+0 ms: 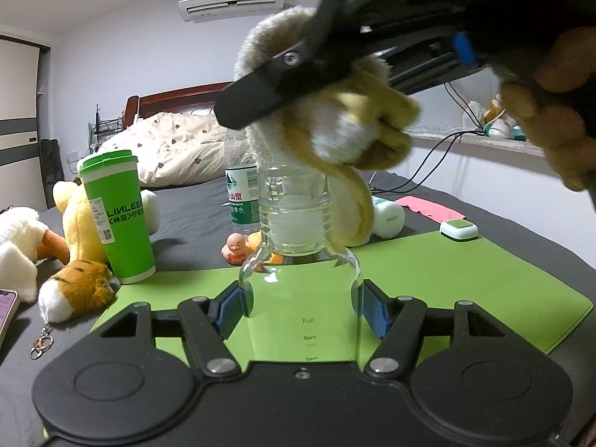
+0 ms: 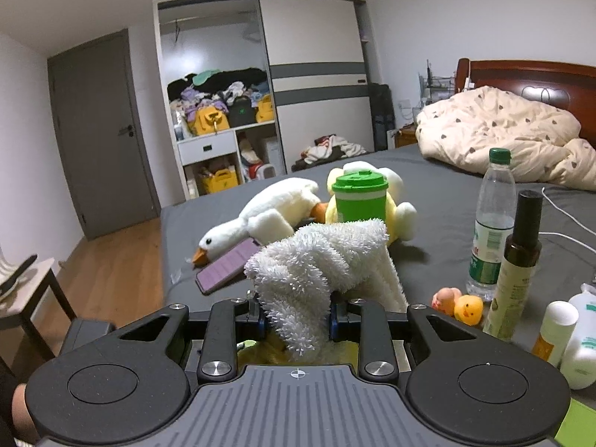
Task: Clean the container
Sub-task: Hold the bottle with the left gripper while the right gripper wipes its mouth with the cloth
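The left gripper point(image 1: 301, 307) clamps the glass bottle point(image 1: 301, 260), base hidden; the right gripper point(image 2: 298, 316) pinches a cloth point(image 2: 316, 264) above it.

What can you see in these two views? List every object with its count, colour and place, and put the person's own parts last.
Glass bottle: 1, clear, upright on the green mat, clamped in the left gripper.
Cloth: 1, white and yellow, in the right gripper, above the bottle mouth.
Cup: 1, green, left of the mat.
Water bottle: 1, clear, green cap, behind the glass bottle.
Plush goose: 1, white, on the grey sheet.
Plush tiger: 1, orange, by the cup.
Phone: 1, purple screen, by the goose.
Rubber ducks: 2, yellow and pink.
Duvet: 1, cream, on the bed.
Left gripper: shut on the glass bottle.
Right gripper: shut on the cloth.
Hand: 1, holding the right gripper.
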`<move>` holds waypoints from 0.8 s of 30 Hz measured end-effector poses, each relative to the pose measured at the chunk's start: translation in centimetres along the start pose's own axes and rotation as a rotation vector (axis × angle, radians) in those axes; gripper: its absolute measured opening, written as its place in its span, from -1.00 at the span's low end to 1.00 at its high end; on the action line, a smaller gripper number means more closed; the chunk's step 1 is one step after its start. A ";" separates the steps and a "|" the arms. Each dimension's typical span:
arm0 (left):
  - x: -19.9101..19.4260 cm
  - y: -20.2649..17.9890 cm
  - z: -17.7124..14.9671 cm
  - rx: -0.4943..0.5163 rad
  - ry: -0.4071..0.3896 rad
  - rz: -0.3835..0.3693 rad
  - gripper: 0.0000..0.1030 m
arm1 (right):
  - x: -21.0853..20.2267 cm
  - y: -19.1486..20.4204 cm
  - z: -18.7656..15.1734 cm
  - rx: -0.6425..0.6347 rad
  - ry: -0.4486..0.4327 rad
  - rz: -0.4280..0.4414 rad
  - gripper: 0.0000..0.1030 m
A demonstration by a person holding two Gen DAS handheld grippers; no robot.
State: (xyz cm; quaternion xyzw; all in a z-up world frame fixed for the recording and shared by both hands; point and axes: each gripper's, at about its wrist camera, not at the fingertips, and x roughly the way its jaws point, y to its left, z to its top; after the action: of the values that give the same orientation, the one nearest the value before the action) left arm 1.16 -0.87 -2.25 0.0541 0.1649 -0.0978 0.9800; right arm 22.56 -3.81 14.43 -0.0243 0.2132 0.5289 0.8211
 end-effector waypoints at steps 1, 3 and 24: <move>0.0 0.0 0.0 0.001 0.000 0.000 0.25 | -0.1 0.2 0.0 -0.004 0.002 0.003 -0.45; 0.0 -0.1 0.0 0.004 0.001 0.002 0.25 | -0.3 0.5 0.1 -0.013 0.005 0.010 -0.45; -0.2 -0.2 -0.2 0.016 -0.001 0.009 0.26 | 3.3 1.8 -0.8 -0.041 0.000 0.049 -0.45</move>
State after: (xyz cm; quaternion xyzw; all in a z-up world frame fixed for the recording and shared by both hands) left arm 0.87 -0.98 -2.42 0.0626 0.1632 -0.0948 0.9800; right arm 21.85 -0.38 12.79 -0.0359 0.2026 0.5531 0.8073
